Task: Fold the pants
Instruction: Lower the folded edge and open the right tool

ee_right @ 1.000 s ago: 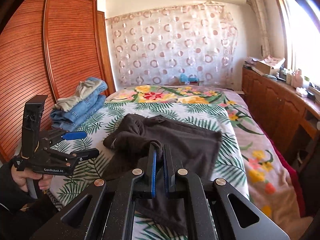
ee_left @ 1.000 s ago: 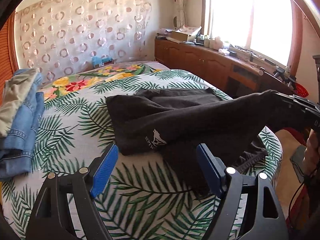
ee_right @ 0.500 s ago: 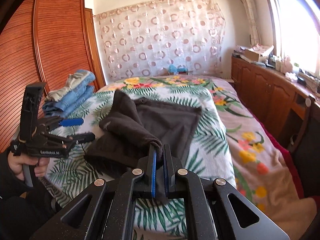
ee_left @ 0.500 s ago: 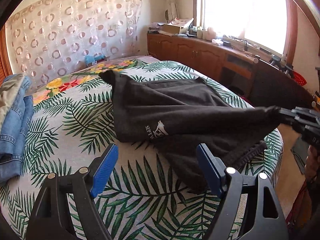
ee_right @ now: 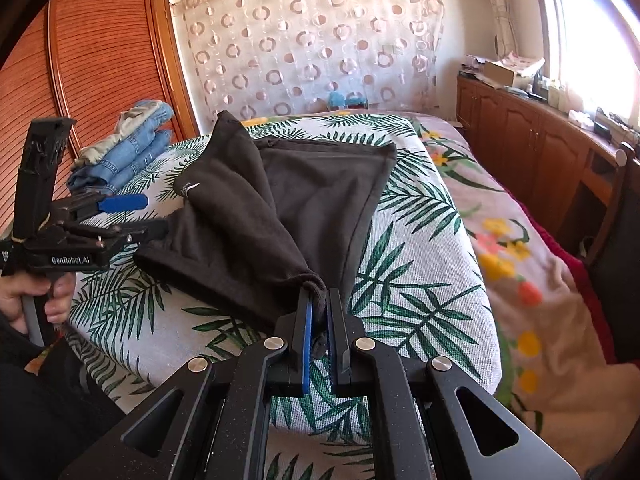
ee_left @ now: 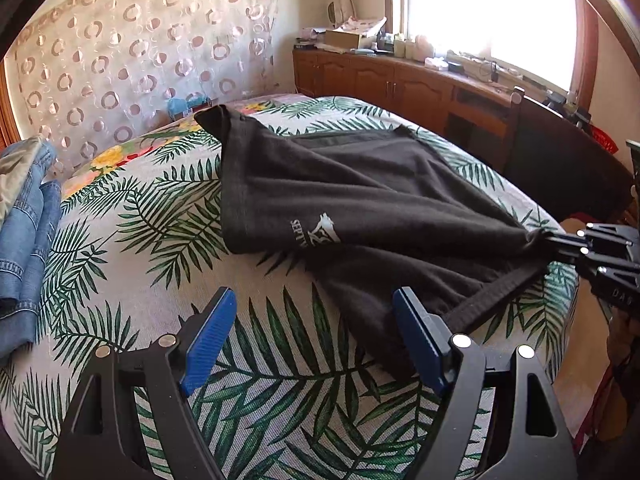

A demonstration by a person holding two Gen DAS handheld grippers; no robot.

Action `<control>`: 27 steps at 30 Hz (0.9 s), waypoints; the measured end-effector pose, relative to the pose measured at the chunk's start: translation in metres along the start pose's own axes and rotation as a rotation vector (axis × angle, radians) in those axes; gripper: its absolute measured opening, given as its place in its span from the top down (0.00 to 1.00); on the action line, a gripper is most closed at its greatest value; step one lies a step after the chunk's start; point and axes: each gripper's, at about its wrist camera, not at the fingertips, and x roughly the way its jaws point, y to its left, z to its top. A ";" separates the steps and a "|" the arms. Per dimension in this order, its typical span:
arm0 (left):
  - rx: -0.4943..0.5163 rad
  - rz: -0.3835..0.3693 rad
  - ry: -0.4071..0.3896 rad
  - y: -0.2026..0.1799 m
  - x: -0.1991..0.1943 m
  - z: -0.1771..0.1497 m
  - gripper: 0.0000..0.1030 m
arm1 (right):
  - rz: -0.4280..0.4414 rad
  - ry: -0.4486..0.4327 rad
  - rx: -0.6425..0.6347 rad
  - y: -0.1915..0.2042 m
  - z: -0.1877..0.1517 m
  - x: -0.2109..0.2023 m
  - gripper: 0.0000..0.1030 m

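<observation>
Black pants (ee_left: pixel 360 200) with a white logo lie spread on the palm-leaf bedspread (ee_left: pixel 160 240). One end is drawn taut to the right. My right gripper (ee_right: pixel 318 312) is shut on that bunched end of the pants (ee_right: pixel 260 216), low over the bed's near edge. The left wrist view shows the same right gripper (ee_left: pixel 560 242) at the far right, pinching the cloth. My left gripper (ee_left: pixel 312 332) stands open above the bedspread, holding nothing; the pants' near hem lies by its right finger. In the right wrist view a hand (ee_right: pixel 40 296) holds the left gripper (ee_right: pixel 136 218).
Folded jeans (ee_left: pixel 24 232) are stacked at the bed's left side, in front of a wooden wardrobe (ee_right: pixel 100 60). A long wooden cabinet (ee_left: pixel 400 80) with clutter runs under the window on the right. A dark chair (ee_left: pixel 560 168) stands beside the bed.
The pants went from a bunched heap to a flatter, stretched spread, pulled toward the near edge by the right gripper. Both grippers sank a little. The left stayed open.
</observation>
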 end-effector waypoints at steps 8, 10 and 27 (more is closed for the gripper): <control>-0.013 -0.001 0.039 0.004 0.005 -0.006 0.21 | -0.017 0.014 0.007 0.007 -0.001 0.002 0.85; -0.014 -0.004 0.049 0.004 0.007 -0.006 0.21 | -0.008 0.014 0.006 0.007 -0.002 0.002 0.83; -0.091 0.032 -0.056 0.037 -0.031 -0.005 0.21 | 0.026 -0.047 -0.024 0.015 0.025 0.009 0.61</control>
